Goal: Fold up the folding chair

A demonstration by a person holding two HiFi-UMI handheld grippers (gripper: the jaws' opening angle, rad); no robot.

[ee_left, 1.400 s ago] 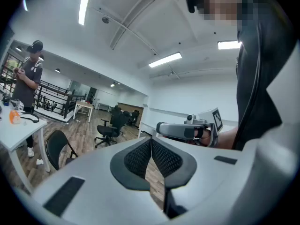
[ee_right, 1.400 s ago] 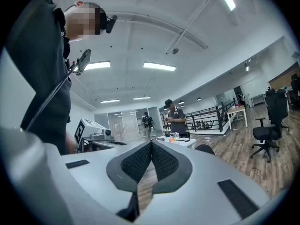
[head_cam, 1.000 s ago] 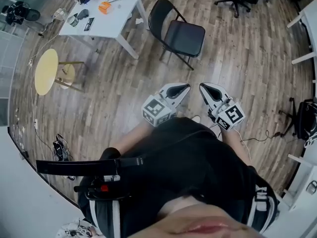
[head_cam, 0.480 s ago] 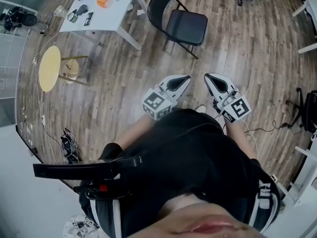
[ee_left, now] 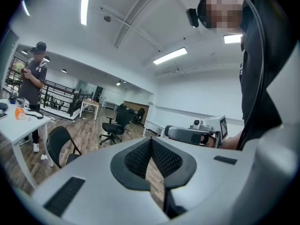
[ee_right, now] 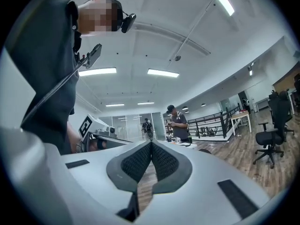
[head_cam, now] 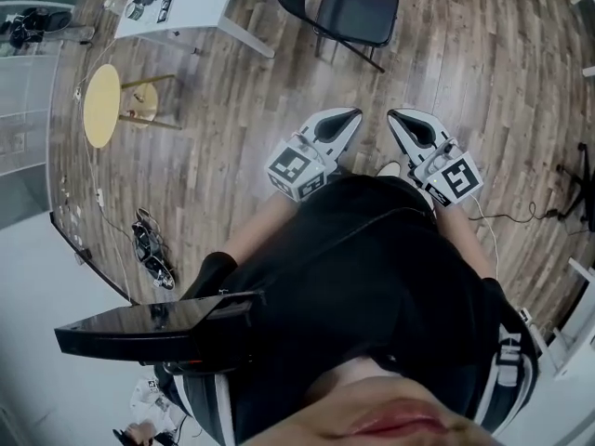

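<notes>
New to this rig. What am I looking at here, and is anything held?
No robot: a person holds a two-jaw gripper in each hand. The head camera looks down on the left gripper and right gripper; the other two cameras ride on the grippers. Both grippers are shut and empty. Ahead on the wooden floor stand the black folding chair, open and untouched, a white table and a round yellow stool.
</notes>
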